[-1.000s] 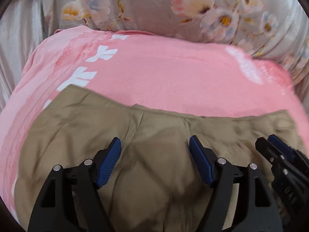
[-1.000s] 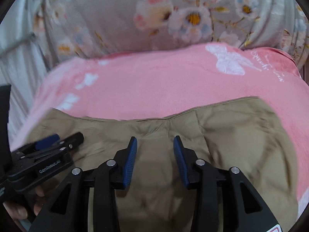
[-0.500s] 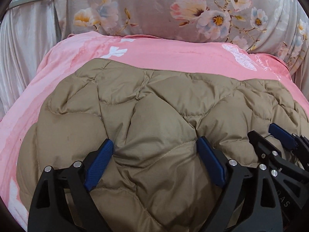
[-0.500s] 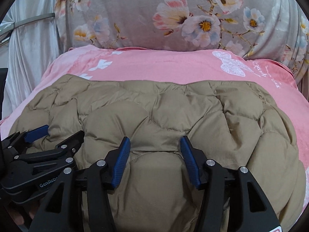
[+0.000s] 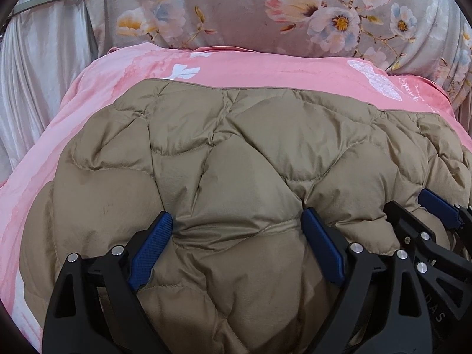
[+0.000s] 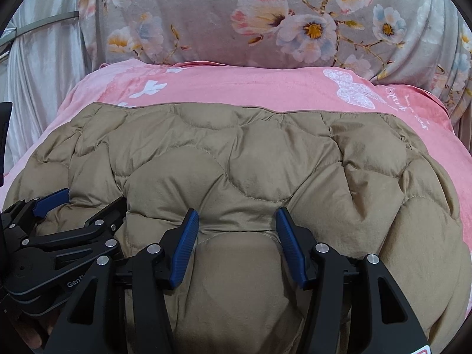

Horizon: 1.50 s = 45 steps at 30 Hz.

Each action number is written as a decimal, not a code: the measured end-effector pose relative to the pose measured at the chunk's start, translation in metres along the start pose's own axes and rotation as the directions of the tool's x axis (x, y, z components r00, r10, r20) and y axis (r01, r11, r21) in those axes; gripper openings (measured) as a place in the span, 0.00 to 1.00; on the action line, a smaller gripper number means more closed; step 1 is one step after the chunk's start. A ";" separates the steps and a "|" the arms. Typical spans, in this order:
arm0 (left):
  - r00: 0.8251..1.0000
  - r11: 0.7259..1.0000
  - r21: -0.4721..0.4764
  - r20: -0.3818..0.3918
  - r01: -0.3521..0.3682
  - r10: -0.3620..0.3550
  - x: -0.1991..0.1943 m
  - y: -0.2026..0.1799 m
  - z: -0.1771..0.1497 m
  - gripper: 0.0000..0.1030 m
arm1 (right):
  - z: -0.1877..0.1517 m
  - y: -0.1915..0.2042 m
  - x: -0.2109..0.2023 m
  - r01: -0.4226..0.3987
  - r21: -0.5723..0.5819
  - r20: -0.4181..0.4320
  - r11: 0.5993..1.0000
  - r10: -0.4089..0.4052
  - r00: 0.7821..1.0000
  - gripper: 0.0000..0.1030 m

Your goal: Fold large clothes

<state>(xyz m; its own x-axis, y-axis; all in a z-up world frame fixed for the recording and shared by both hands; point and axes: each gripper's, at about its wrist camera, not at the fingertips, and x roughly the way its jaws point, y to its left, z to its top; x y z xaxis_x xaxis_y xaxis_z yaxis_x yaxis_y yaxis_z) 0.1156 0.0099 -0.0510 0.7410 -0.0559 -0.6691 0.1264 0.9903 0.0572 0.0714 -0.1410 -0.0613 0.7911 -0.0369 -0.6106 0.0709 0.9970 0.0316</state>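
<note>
1. At the bed's near edge, the left claw (image 5: 236, 246) and right claw (image 6: 236, 240) sit side by side, jaws apart, each straddling a puffy bunch of the tan quilted jacket (image 5: 236, 153).
2. The jacket covers the near half of the pink blanket (image 6: 265, 88).
3. Beyond lies a floral pillow (image 6: 236, 17).
4. Judgement: a fold looks just laid; next, press flat or regrip an edge.

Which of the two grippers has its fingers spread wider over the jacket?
The left gripper: its blue fingers stand far apart across the tan jacket, while the right gripper shows a clearly narrower gap.
</note>
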 end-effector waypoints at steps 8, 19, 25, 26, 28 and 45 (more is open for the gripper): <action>0.997 0.974 -0.216 0.038 0.073 -0.067 -0.070 0.071 -0.015 0.87 | 0.022 0.002 -0.031 -0.049 0.055 0.028 0.997 0.048 0.998 0.41; 0.988 0.825 -0.563 -0.102 0.038 -0.115 -0.067 0.195 -0.068 0.89 | 0.033 0.031 0.014 -0.073 0.045 -0.070 0.996 0.076 0.995 0.15; 0.984 0.802 -0.588 -0.058 0.101 -0.166 -0.049 0.181 -0.066 0.95 | 0.025 0.034 0.020 -0.059 0.019 -0.053 0.998 0.060 0.997 0.15; 0.983 0.798 -0.592 -0.052 0.113 -0.178 -0.047 0.179 -0.063 0.95 | 0.024 0.034 0.020 -0.054 0.014 -0.050 0.998 0.055 0.997 0.15; 0.975 0.781 -0.606 -0.036 0.154 -0.221 -0.042 0.175 -0.057 0.93 | 0.023 0.034 0.021 -0.052 0.011 -0.046 0.999 0.052 0.998 0.15; 0.936 0.897 -0.271 0.121 0.350 -0.329 -0.139 0.089 0.048 0.16 | 0.000 -0.011 -0.047 -0.186 0.110 -0.041 0.976 0.191 0.981 0.06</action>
<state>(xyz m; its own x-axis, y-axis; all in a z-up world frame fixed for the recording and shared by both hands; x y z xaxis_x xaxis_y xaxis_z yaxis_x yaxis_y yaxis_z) 0.0550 0.1001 0.0827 0.7321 -0.3938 -0.5558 0.1941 0.9027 -0.3839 0.0330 -0.1507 -0.0332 0.7643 0.1575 -0.6253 -0.0111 0.9728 0.2314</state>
